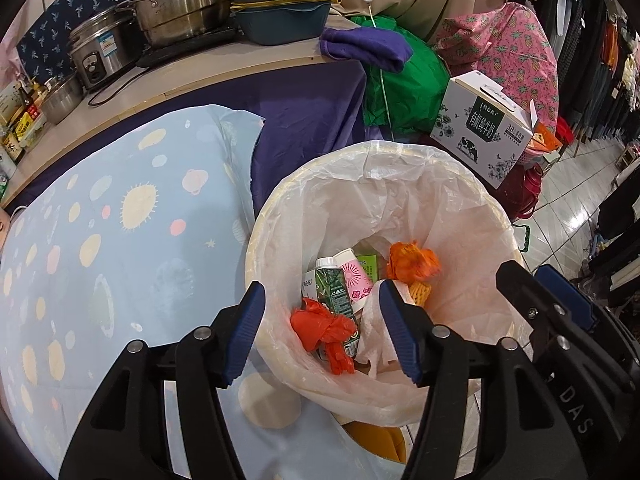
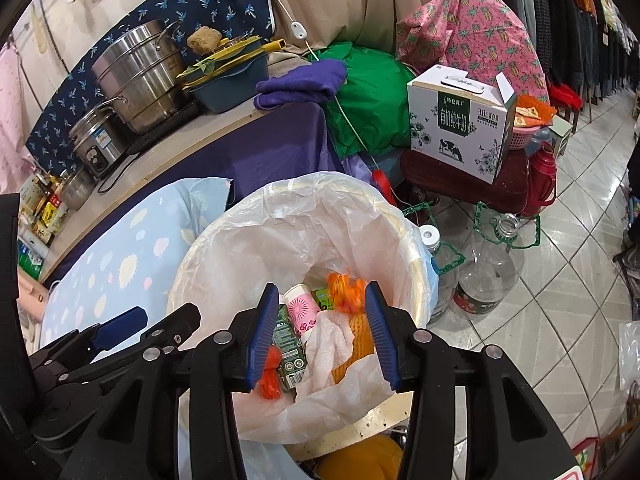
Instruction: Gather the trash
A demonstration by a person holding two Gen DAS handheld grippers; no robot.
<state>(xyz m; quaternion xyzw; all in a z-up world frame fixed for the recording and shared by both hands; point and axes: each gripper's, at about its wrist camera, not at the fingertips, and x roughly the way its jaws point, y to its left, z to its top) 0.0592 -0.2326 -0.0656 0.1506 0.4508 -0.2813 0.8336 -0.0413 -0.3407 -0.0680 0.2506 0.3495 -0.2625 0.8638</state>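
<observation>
A round bin with a white plastic liner [image 1: 400,184] [image 2: 320,216] stands beside the table. Inside it lie a knotted red bag [image 1: 320,328] [image 2: 269,372], a green carton [image 1: 334,292] [image 2: 288,344], a pink cup [image 1: 356,276] [image 2: 302,308], white tissue [image 1: 376,332] [image 2: 330,344], and an orange net [image 1: 414,264] [image 2: 346,292] that looks blurred. My left gripper [image 1: 322,336] hangs open over the bin, nothing between its pads. My right gripper [image 2: 322,332] is beside it, open and empty too. Each gripper shows in the other's view: the right [image 1: 540,300], the left [image 2: 120,332].
A light blue patterned cloth [image 1: 100,240] covers the table left of the bin. Behind is a counter with steel pots [image 1: 176,4]. A milk box [image 2: 456,120], a red thermos [image 2: 544,180] and empty water jugs [image 2: 488,272] stand right of the bin on the tiled floor [image 2: 580,240].
</observation>
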